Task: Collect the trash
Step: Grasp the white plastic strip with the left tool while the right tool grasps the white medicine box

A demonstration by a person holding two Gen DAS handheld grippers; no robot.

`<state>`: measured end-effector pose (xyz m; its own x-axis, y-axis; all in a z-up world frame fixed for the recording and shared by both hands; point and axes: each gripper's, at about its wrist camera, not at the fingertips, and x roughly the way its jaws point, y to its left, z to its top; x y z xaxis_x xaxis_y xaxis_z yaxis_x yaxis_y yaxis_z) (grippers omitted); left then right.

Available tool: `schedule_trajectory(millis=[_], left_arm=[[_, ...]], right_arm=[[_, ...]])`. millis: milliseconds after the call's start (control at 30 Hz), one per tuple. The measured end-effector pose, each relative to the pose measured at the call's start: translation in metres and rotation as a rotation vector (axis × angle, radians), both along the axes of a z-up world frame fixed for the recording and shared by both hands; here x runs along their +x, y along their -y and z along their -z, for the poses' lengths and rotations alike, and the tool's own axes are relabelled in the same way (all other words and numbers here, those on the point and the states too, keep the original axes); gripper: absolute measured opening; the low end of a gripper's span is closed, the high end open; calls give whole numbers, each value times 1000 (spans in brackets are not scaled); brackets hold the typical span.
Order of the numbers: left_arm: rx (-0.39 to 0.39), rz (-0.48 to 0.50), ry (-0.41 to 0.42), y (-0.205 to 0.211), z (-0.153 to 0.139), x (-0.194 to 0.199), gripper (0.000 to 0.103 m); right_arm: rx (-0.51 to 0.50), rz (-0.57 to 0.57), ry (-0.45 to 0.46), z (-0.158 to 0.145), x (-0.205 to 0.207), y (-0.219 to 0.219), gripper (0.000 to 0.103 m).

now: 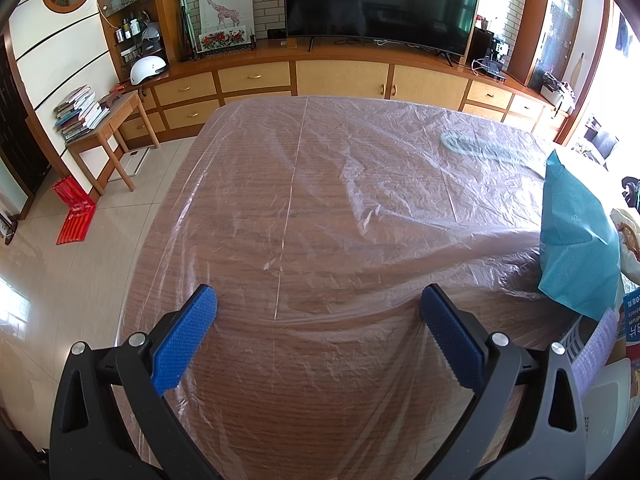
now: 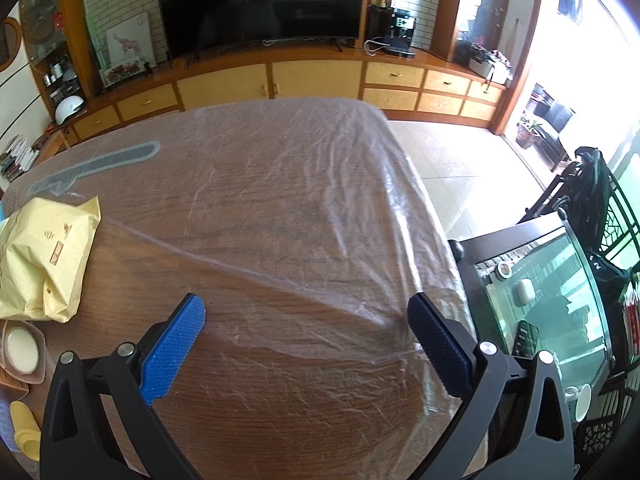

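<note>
- Left wrist view: looks forward and down from just above the near part of a wooden table (image 1: pixel 320 208) covered in clear plastic, towards a television (image 1: pixel 380 0) on the far wall; floor lies to its left.
- Right wrist view: the same low, close angle over that table (image 2: pixel 280 200), set further right, with floor to its right.
- Both views share the tabletop, the television (image 2: pixel 260 0) and the wall cabinets (image 1: pixel 340 78).

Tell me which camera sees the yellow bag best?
The right wrist view. There the yellow bag lies in plain sight on the plastic-covered table, left of the open right claw. In the left wrist view only a pale scrap peeks out at the right edge behind a teal bag; I cannot tell whether that is it.
</note>
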<state>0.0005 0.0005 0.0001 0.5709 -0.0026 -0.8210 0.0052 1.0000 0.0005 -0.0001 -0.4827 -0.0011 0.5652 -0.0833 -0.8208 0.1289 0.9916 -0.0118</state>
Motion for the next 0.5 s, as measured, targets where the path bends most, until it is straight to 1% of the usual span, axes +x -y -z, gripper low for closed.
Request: schedule_trajectory(millis=[100,133,167,233,267,400,500], left_arm=[[-1,3,-14,-2,-5,-1,101],[3,3,-4,-1,-6,2,101],[9,4,16,-1,-13,2,101],[-1,10,57,-2,-32,-1,101],[-8,13,69,-3,-38,-5,101],[-47,61,131,6,-72,-28,101],[-76,122,151,17,-86,-46,101]], right_arm=[[-6,17,15,-16,-3,6,99],[-6,20,27,-25,-4,7,99],[-7,22,35,-26,-4,3,99],[1,21,66,-38,-8,1,99],[19,11,85,-50,-11,-3,99],[76,-74,130,-81,-17,-30,99],[108,-170,146,-99,-24,-61,99]])
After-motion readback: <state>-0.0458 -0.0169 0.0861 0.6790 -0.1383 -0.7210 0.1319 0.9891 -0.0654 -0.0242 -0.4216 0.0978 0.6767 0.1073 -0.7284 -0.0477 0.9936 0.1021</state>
